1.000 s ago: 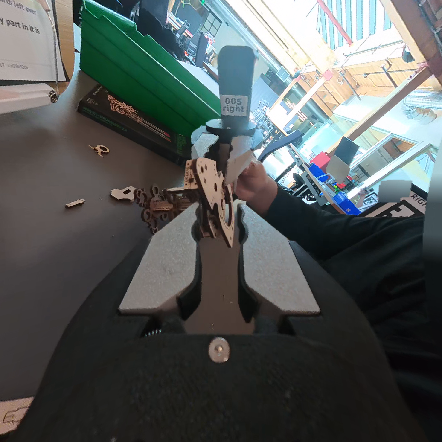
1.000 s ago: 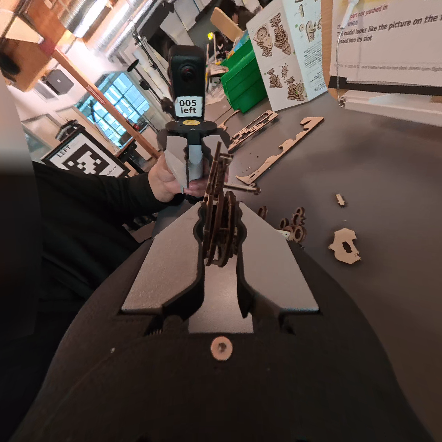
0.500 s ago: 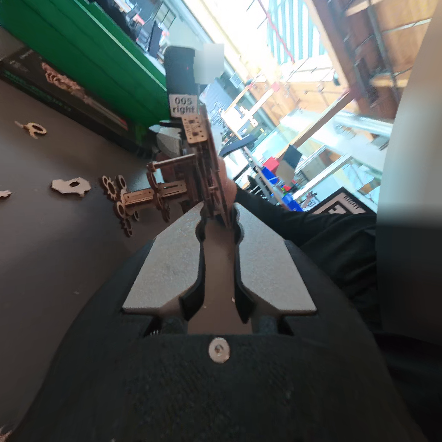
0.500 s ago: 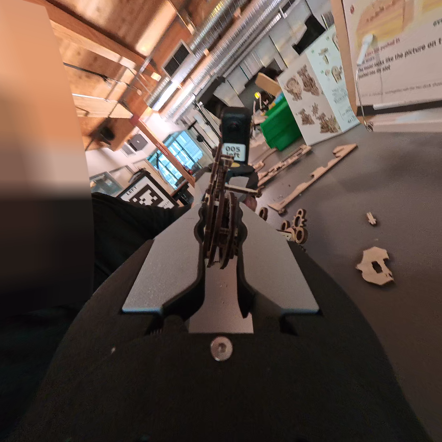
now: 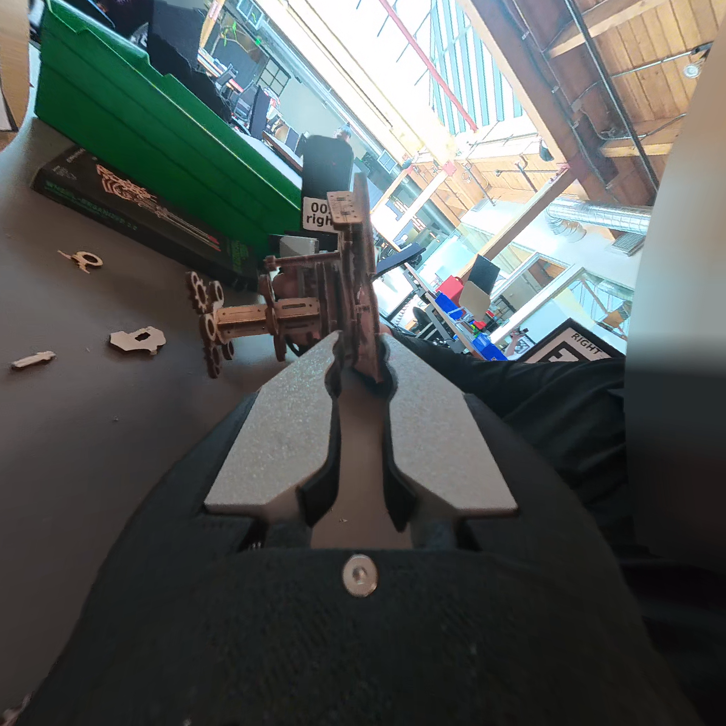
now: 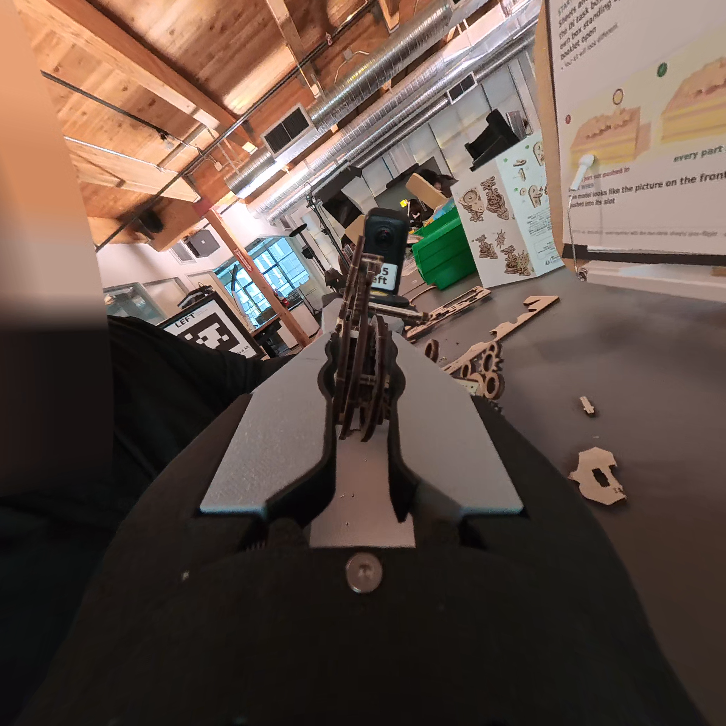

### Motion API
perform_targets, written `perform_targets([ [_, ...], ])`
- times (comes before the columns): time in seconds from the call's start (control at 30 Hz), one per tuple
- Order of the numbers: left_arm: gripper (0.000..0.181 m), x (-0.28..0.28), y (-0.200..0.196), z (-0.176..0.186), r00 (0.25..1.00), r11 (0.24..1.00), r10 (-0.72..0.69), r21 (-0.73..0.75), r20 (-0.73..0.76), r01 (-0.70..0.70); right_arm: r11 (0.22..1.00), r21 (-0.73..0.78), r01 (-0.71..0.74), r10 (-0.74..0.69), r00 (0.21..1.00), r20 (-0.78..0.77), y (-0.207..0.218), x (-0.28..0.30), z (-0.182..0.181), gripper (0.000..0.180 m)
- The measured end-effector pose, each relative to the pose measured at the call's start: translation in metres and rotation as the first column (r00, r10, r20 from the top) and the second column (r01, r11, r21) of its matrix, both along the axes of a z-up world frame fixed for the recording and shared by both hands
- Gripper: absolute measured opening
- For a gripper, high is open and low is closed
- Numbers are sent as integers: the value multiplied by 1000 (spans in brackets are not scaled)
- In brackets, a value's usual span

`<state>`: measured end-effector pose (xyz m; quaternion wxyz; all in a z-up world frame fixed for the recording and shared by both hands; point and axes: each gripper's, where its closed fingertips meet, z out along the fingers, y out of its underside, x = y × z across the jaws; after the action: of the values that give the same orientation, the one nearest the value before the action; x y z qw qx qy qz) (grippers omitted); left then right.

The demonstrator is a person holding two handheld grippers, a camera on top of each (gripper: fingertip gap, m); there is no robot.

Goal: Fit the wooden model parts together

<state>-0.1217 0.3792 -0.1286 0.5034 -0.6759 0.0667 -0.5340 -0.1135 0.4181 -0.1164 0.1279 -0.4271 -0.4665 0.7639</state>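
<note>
My left tongs (image 5: 359,363) and right tongs (image 6: 361,387) face each other tip to tip, both clamped on something.

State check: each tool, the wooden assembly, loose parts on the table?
left tool: shut on wooden assembly
right tool: shut on wooden assembly
wooden assembly: held off the table by both tools, gear shaft sticking out sideways
slotted loose piece: flat on table, untouched
small peg: flat on table

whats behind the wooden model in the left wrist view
Right behind the wooden model stands the right gripper, its black camera post and labelled tag partly showing. A dark box and green bin sit farther back. The gripper's fingers are covered.
</note>
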Motion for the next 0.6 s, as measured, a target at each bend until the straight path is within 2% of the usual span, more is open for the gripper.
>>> perform_targets([
  [0.07, 26, -4, 3, -3, 999, 999, 31, -9, -44, -32, 1000, 4, 16, -16, 1000, 3, 2, -1, -1, 20],
  [0.2, 37, 3, 4, -5, 997, 1000, 23, -9, -80, -23, 999, 33, 20, -19, 1000, -12, -3, 0, 0, 20],
  [0.27, 33, 6, 5, -4, 998, 1000, 16, -6, -67, -16, 999, 38, 6, -5, 1000, -16, -6, 0, 2, 20],
  [0.3, 25, 7, 4, -2, 999, 1000, 7, 3, -53, -6, 999, 47, 13, -12, 1000, -17, -6, 0, 1, 20],
  [0.6, 24, 8, 5, 2, 995, 998, 41, 45, -87, -38, 996, 78, 38, -35, 998, -47, -8, 1, 5, 20],
])
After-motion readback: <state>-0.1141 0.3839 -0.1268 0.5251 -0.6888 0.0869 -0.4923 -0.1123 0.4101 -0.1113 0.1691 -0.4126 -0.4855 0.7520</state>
